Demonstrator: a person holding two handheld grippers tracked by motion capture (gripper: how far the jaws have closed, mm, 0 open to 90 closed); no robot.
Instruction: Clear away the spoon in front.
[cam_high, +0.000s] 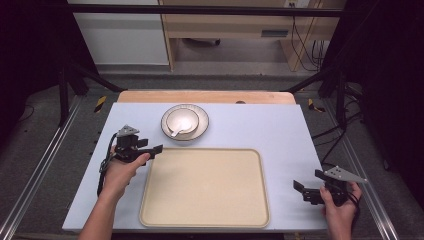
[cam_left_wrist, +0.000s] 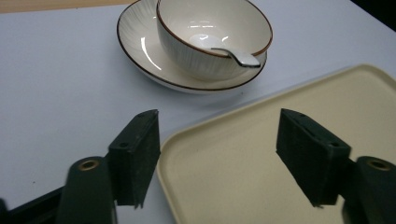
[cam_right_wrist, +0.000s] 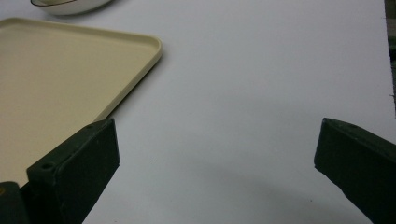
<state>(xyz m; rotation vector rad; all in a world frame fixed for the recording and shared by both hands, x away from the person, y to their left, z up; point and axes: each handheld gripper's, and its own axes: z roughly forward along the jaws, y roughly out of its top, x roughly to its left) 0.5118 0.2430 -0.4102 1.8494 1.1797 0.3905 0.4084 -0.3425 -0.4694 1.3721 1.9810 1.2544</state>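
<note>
Black fingers (cam_left_wrist: 137, 158) of the left gripper (cam_high: 150, 148) stand wide apart, holding nothing, above the near left corner of the flat cream plastic tray (cam_left_wrist: 261, 186). Just beyond them on the pale blue surface (cam_high: 260, 125) sits the white ribbed ceramic bowl with a brown rim (cam_left_wrist: 212, 32), on a matching saucer plate (cam_left_wrist: 140, 44), well clear of the fingers. The left gripper view shows a white spoon (cam_left_wrist: 236, 56) lying in the bowl with its handle over the rim. The right gripper (cam_high: 302, 190), fingers likewise spread and empty, hovers right of the tray over bare surface.

Both grippers (cam_high: 150, 149) (cam_high: 304, 190) — jaws apart
</note>
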